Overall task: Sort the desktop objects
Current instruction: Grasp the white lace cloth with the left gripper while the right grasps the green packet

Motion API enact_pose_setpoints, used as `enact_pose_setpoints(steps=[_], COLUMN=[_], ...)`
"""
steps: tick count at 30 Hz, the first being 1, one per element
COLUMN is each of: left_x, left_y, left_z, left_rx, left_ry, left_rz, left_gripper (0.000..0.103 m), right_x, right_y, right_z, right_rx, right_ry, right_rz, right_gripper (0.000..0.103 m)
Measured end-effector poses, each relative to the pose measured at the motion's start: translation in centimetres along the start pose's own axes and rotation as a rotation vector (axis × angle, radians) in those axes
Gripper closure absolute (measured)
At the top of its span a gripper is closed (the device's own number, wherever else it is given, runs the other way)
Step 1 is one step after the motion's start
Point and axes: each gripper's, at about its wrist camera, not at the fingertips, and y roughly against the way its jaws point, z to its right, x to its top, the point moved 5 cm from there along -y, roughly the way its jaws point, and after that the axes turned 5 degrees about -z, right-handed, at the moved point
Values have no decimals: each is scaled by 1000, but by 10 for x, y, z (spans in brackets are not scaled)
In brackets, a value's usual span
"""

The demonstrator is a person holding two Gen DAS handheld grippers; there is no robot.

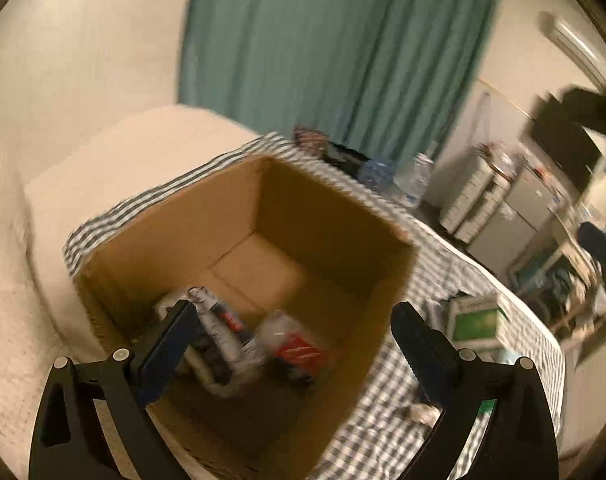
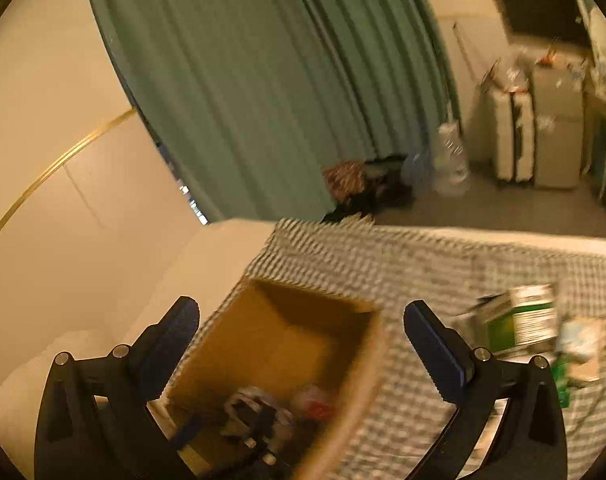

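Your left tool (image 1: 293, 322) hangs over the near part of the cardboard box (image 1: 335, 216), its jaws spread wide with nothing between them. Your right tool (image 2: 301, 320) is also released and empty, hovering above the same box (image 2: 367, 344) from its near side.

Part of the sorting looks done. Several things already lie in the near end of the box: a white and grey packet (image 1: 227, 328) on the left, and a clear wrapper with red print (image 1: 293, 340) just to its right. Motion blur keeps you from naming them exactly. The far half of the box floor is bare cardboard, so there is room.

What is left sits on the checked cloth (image 1: 435, 256) to the right of the box. A green and white carton (image 1: 479, 320) stands there, near the box but apart from it, and the right wrist view shows a pale flat packet (image 2: 583, 344) just beside that carton (image 2: 523, 316), on its right. A small pale object (image 1: 425, 412) lies on the cloth nearer to you. You seem roughly midway, with those items on the right probably next.
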Motion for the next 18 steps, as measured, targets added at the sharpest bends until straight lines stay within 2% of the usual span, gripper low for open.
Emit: enact_pose_setpoints(steps=[3,5,10,15,18], left_x=[-6,-18,-73,-135,-155], left_y=[14,20,-3,-56,-77], left_z=[41,74,143,175,186], left_rx=[-67,-115,-201,-175,-117], left_ry=[-102,-161,-255,-359,-443], left_rz=[30,35,-45,-167,-186], left_gripper=[0,0,0,0,0], right_x=[-7,-21,-73,-140,-176], right_y=[46,77,113,107,94], right_z=[41,78,164,233,266], right_rx=[-70,-152,-356,-446,-452], right_ry=[9,9,-35,-148,-181], right_rz=[56,75,76,51,53], right_gripper=[0,0,0,0,0])
